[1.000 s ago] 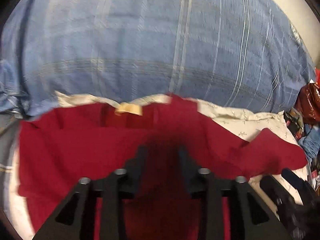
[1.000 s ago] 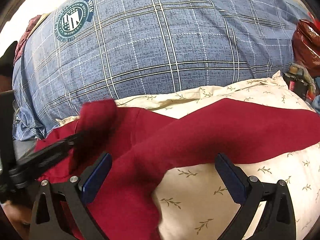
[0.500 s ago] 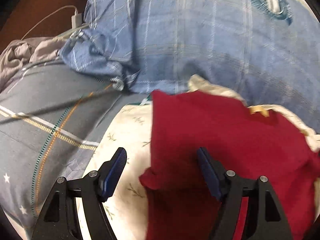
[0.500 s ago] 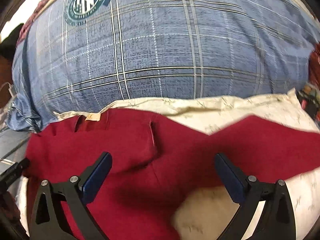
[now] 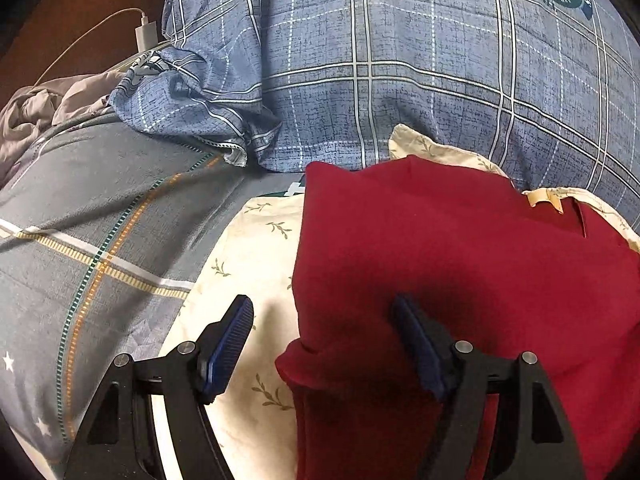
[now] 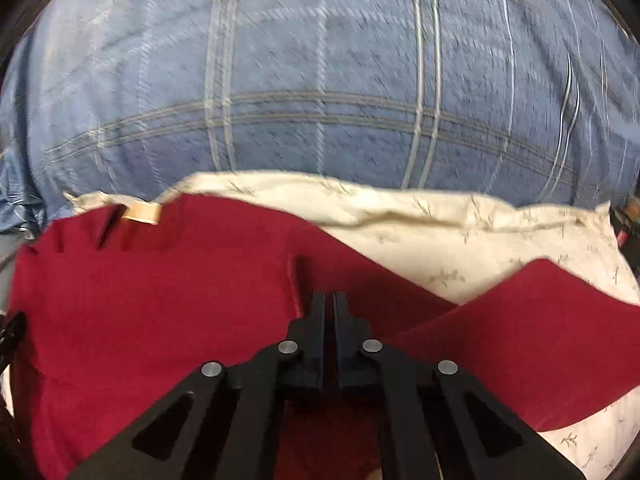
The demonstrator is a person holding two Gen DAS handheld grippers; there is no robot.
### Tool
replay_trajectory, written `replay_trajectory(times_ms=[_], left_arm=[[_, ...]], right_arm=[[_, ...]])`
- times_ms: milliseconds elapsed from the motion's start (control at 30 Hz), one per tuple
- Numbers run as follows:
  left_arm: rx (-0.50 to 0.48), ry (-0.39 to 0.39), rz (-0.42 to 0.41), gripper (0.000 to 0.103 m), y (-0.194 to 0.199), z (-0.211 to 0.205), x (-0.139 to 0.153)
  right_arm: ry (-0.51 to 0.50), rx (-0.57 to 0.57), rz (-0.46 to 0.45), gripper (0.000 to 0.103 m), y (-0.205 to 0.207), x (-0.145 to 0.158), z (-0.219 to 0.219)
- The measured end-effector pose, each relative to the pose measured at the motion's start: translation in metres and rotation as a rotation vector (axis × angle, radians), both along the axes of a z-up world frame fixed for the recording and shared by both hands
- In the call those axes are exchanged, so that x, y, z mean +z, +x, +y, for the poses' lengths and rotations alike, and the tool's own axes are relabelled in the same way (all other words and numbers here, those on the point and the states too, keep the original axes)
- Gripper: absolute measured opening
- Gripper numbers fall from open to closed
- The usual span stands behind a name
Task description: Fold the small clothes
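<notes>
Red garment mid-fold on cream leaf-print pillow; grip has passed from left to right.

Left hand-held gripper (image 5: 324,344), clamped a second ago, now stands open at lower centre over the folded left edge of the red garment (image 5: 460,264). Right hand-held gripper (image 6: 329,308), previously open, has closed on the cloth by the inner seam, lower centre; judged ready to fold the right sleeve (image 6: 520,320) inward.

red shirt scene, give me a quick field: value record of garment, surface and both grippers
garment: red shirt, tan neck label showing
surface: cream leaf-print pillow, blue plaid duvet behind
left gripper: open, jaws astride the shirt's folded left edge
right gripper: shut, fingers together at a red fold; view blurred, so the hold is uncertain
clutter: white charger at far left
</notes>
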State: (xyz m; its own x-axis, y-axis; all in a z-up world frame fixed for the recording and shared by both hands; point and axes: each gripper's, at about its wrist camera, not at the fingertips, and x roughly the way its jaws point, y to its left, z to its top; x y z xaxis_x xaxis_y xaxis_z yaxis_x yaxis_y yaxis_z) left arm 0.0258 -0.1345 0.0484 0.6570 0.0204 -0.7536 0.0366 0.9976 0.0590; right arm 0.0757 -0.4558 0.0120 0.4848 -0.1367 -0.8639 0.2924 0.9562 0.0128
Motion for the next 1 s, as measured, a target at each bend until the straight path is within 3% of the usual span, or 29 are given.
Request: replay_trajectory(times_ms=[100, 233, 400, 533, 633, 800, 933, 1000], left_arm=[[0.002, -0.009, 0.0, 0.074, -0.005, 0.002, 0.003], [0.003, 0.005, -0.006, 0.074, -0.008, 0.0, 0.004], [0.006, -0.002, -0.003, 0.074, -0.011, 0.001, 0.005], [0.003, -0.008, 0.005, 0.074, -0.01, 0.003, 0.005], [0.001, -0.005, 0.006, 0.074, -0.009, 0.002, 0.006], [-0.001, -0.013, -0.045, 0.073, -0.018, 0.002, 0.021], [-0.022, -0.059, -0.087, 0.073, -0.032, 0.002, 0.033], [-0.04, -0.082, -0.094, 0.073, -0.038, -0.001, 0.035]], right_arm=[[0.047, -0.041, -0.026, 0.011, -0.017, 0.015, -0.009], [0.069, 0.057, -0.088, 0.048, -0.046, 0.041, 0.01], [0.101, 0.154, -0.082, 0.047, -0.033, 0.04, 0.044], [0.098, 0.141, -0.065, 0.046, -0.017, 0.027, 0.051], [0.062, 0.127, 0.008, 0.044, -0.01, 0.005, 0.049], [0.06, 0.153, -0.001, 0.047, -0.028, 0.026, 0.051], [0.063, 0.127, -0.063, 0.068, -0.068, 0.051, 0.03], [0.069, 0.083, -0.071, 0.069, -0.082, 0.055, 0.015]])
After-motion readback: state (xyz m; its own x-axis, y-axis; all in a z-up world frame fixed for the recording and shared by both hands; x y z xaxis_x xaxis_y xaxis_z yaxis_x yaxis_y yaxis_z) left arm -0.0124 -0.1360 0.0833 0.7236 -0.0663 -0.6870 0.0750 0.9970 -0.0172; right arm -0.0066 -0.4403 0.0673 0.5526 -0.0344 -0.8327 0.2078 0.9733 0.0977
